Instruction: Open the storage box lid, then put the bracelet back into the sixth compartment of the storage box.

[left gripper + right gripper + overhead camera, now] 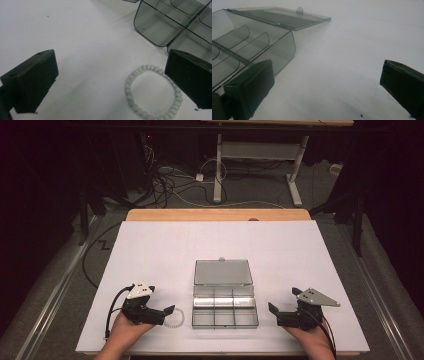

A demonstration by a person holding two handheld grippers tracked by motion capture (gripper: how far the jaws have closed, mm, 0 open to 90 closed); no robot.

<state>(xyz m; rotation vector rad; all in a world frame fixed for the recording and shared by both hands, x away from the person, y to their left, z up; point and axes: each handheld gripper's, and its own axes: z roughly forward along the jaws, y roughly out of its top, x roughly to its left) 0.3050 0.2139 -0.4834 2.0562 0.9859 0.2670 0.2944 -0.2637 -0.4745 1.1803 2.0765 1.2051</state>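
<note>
The lidded organizer box [225, 306] lies open, compartments bare. The pale bead bracelet [152, 92] lies on the table, untouched, between the left gripper's [110, 82] spread jaws. The right gripper [278, 312] gapes idle.

The bracelet [152, 93] is a ring of smooth, pale green beads with a soft, milky sheen. The compartment box [225, 306] looks like clear, smoke-tinted plastic, glossy on its walls and open lid. The desk [150, 250] has a matt white, paper-like top, and each claw's jaws are dull black plastic.
</note>
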